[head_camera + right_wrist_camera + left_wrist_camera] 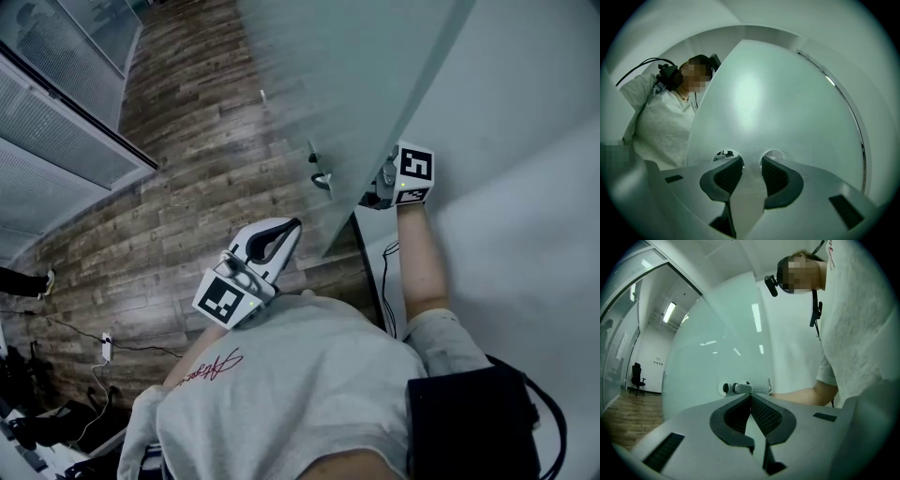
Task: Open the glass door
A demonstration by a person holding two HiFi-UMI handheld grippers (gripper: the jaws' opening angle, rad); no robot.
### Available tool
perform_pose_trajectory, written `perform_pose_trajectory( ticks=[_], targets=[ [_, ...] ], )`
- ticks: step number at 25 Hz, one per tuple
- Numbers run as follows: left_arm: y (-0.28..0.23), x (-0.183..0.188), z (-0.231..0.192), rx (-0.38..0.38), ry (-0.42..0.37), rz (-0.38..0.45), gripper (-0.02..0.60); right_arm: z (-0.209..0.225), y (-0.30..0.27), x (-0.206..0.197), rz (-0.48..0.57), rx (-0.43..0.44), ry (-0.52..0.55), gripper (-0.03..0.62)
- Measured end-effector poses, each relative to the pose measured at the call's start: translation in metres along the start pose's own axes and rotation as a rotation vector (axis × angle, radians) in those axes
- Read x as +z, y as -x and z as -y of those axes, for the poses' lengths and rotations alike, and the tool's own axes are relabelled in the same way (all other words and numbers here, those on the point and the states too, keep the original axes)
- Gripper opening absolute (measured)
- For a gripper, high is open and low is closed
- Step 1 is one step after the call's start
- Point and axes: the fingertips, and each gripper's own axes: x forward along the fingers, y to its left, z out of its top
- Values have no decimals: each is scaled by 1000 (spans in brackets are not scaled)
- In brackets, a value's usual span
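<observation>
Head view: glass door (pixel 356 75) runs from top ctr down to mid-frame, frosted, swung out over the wood floor (pixel 187 159), its edge beside the white wall (pixel 525 187) on the right. Right gripper (pixel 380 194) is at the door's far face, right of ctr, marker cube up, w/ the bare forearm (pixel 422 267) running down to the grey shirt (pixel 300 394) at the bottom. In the right gripper view the right gripper (pixel 751 164) has its jaws part-way apart and clamped on a pale handle (pixel 751 152); pads sit against both sides of it, door (pixel 778 93) filling the frame behind, two small clear circles in the frosting either side of the jaws. Left gripper (pixel 292 227) hangs free left of ctr, apart from the door, pointing toward the near-side handle (pixel 321 178). In the left gripper view the left gripper (pixel 750 395) has its jaws closed together w/ nothing btwn them; the near-side handle (pixel 740 388) shows just past the tips, on the door (pixel 717 348). Office chair (pixel 637 378) stands far back at the left edge. Power strip (pixel 106 345) w/ cables lies on the floor at lower left.
</observation>
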Motion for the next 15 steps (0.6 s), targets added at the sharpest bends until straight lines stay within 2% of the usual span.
perform_pose_trajectory(
  ticks=[9,15],
  targets=[
    [-6,3,12,-18,4,-12,17,-2,18,8,-15,-8,2,133],
    [-2,4,17,-22,3,-20,17,-1,26,13,13,-23,0,133]
  ],
)
